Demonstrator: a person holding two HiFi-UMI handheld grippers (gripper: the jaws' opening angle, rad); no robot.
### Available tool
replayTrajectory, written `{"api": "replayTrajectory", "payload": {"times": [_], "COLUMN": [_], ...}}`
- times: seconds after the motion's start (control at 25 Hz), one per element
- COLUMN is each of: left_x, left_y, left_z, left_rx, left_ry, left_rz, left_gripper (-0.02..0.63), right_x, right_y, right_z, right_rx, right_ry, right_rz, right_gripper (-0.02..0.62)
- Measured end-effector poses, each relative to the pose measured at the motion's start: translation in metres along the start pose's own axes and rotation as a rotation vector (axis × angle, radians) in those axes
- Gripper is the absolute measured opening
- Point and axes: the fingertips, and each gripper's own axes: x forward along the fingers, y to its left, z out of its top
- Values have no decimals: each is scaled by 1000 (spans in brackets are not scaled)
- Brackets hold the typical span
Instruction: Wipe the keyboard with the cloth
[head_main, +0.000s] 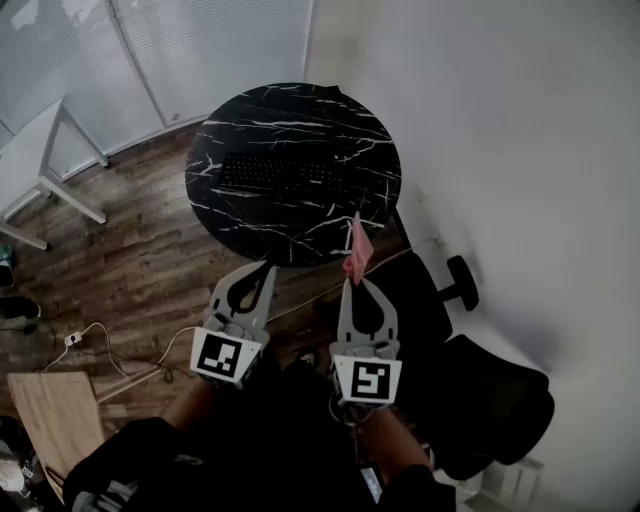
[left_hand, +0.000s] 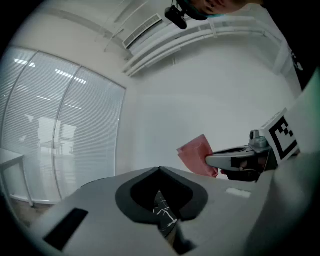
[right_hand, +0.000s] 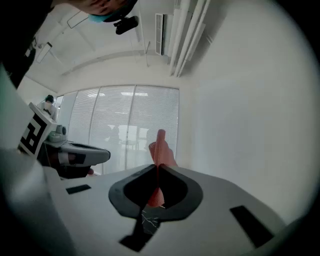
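A black keyboard (head_main: 280, 175) lies on the round black marble table (head_main: 300, 235), well ahead of both grippers. My right gripper (head_main: 350, 282) is held up short of the table's near edge, shut on a pink cloth (head_main: 358, 246) that sticks up from its tips. In the right gripper view the cloth (right_hand: 159, 150) stands pinched between the jaws. My left gripper (head_main: 268, 268) hangs beside it, shut with nothing in it. The left gripper view shows its own jaws closed together (left_hand: 160, 170), and the cloth (left_hand: 196, 155) held in the right gripper (left_hand: 235, 160).
A black office chair (head_main: 480, 400) stands to the right, next to the white wall. A white desk (head_main: 40, 160) is at the far left. A cable and plug strip (head_main: 75, 338) lie on the wooden floor, with a wooden board (head_main: 55, 420) at bottom left.
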Motion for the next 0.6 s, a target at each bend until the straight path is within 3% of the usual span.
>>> {"api": "replayTrajectory", "payload": {"times": [0.12,0.32,0.6], "left_x": [-6,-3,-13], "left_y": [18,51,97], "left_z": [-4,-2,-18], "left_rx": [-1,8,-13], "left_ry": [23,-15,30], "left_rz": [4,1,-18], "left_gripper": [-3,-3,-3], "right_x": [10,38,66], "right_y": [17,35,67], "right_z": [-2,1,-6], "right_rx": [-6,-46,-59], "right_ry": [25,2,40], "right_rz": [12,14,17], "right_gripper": [8,8,8]}}
